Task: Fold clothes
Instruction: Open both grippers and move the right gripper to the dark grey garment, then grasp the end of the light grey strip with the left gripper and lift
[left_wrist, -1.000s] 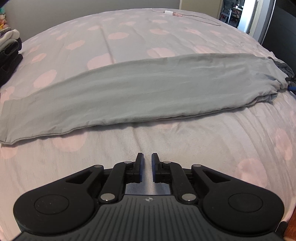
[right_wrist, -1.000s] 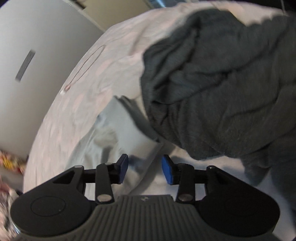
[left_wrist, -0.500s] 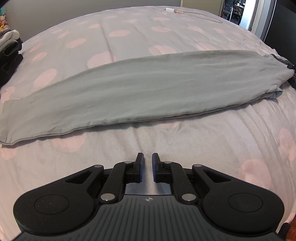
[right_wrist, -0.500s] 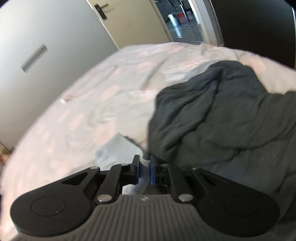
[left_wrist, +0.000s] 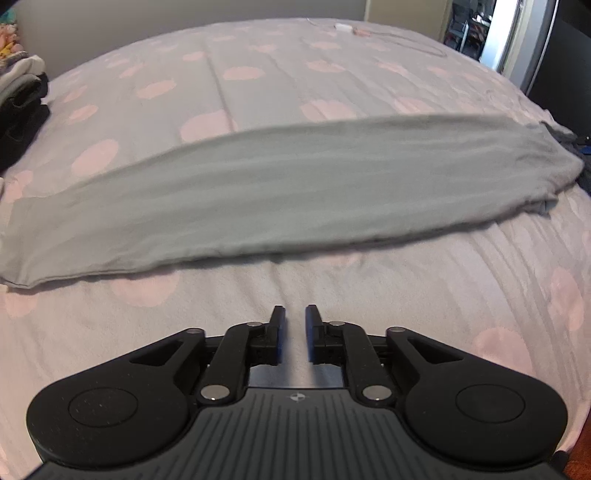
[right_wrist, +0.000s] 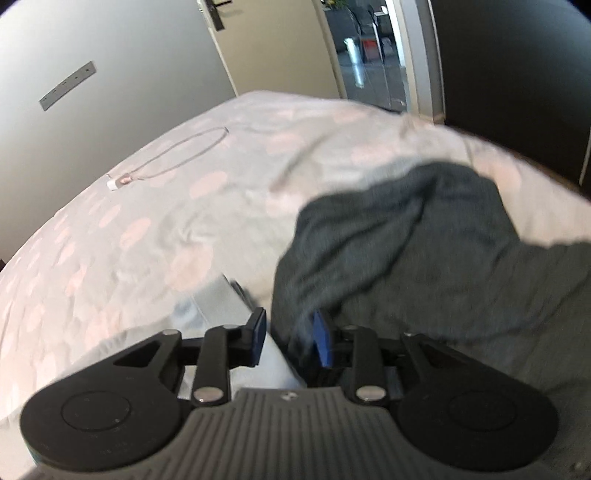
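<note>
Since a moment ago the right gripper (right_wrist: 288, 338) has rolled upright and lifted, its fingers (right_wrist: 258, 332) parting again after clenching, with a fold of the dark grey garment (right_wrist: 424, 258) between them; whether they press it I cannot tell. Left gripper (left_wrist: 294, 325) hangs tilted down over the bed (left_wrist: 332, 288), fingers (left_wrist: 277, 326) opening on nothing. Beyond it the light grey garment (left_wrist: 288, 192) lies folded into a long band across the spotted cover, its right end beside the dark one.
</note>
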